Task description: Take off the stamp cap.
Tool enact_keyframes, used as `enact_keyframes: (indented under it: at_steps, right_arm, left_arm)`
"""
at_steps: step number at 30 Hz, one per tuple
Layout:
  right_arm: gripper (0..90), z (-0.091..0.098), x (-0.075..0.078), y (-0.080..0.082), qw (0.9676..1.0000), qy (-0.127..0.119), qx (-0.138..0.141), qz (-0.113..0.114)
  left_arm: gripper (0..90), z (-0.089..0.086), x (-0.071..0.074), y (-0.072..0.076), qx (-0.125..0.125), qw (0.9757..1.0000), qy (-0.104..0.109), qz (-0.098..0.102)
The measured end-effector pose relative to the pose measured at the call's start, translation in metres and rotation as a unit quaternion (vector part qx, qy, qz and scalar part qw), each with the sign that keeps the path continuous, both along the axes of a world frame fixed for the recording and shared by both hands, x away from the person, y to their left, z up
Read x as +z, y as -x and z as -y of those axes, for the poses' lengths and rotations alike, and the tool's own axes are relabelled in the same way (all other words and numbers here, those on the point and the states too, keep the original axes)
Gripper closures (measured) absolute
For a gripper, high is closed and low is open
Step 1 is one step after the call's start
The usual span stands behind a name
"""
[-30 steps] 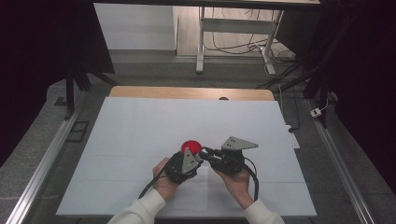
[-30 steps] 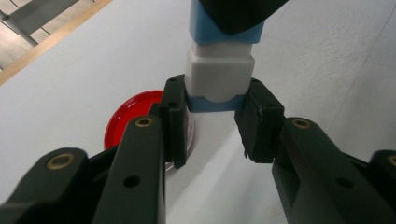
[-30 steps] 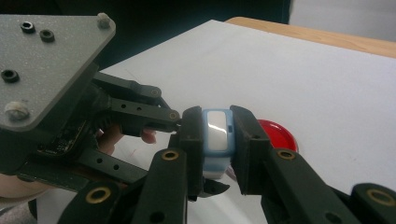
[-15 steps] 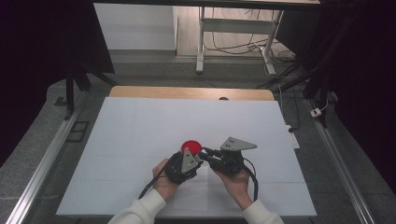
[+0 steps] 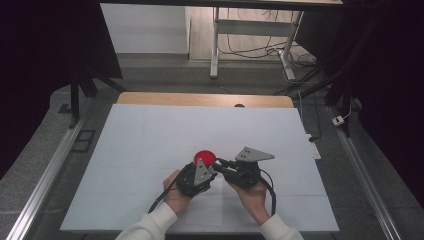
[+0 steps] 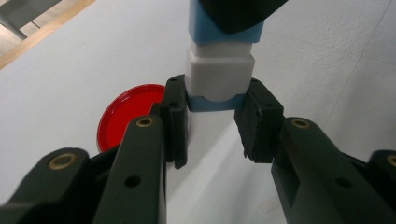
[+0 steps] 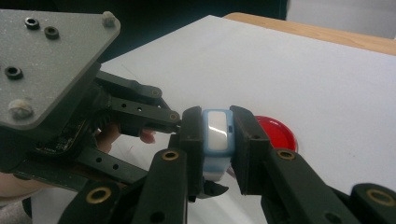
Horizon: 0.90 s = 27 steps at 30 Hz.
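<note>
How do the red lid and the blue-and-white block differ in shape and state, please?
The red lid is round and flat, while the blue-and-white block is boxy with rounded corners. The lid lies free on the white table; the block is clamped between the left gripper and the right gripper.

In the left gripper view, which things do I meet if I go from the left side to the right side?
Red lid lying flat on the table → left gripper's left finger → blue and white block between the jaws → its right finger.
</note>
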State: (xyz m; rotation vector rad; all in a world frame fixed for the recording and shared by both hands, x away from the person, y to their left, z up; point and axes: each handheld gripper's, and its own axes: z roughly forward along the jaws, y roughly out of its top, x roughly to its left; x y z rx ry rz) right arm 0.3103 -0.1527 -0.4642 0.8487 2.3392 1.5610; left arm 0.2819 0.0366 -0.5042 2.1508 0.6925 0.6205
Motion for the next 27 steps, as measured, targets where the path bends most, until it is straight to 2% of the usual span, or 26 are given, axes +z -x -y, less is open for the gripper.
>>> enact_keyframes:
  at_steps: [5, 10, 12, 17, 22, 27]
  right_arm:
    - [75.6, -0.0002, -0.0002, 0.0004, 1.0000, 0.001, -0.002, 0.000]
    - [75.6, -0.0010, 0.0000, 0.0004, 1.0000, 0.005, -0.001, -0.001]
    - [75.6, -0.0011, -0.0003, 0.0002, 1.0000, 0.006, -0.001, -0.002]
    - [75.6, -0.0016, -0.0010, 0.0003, 1.0000, 0.006, -0.001, -0.005]
    - [75.6, -0.0010, -0.0006, 0.0006, 1.0000, 0.004, -0.004, -0.004]
    - [75.5, -0.0013, -0.0005, 0.0009, 1.0000, 0.004, -0.005, -0.003]
  left_arm:
    - [65.1, 0.0001, -0.0003, 0.0002, 0.001, 1.0000, 0.003, -0.002]
    - [65.2, 0.0005, -0.0008, 0.0006, 0.000, 1.0000, -0.006, 0.002]
    - [65.2, 0.0003, -0.0007, 0.0005, -0.004, 0.9999, -0.015, 0.002]
    - [65.2, -0.0001, -0.0009, 0.0001, -0.007, 0.9998, -0.018, 0.000]
    - [65.2, -0.0014, -0.0011, -0.0014, -0.007, 0.9999, 0.005, -0.012]
    - [65.2, -0.0018, -0.0012, -0.0017, -0.008, 0.9998, 0.009, -0.015]
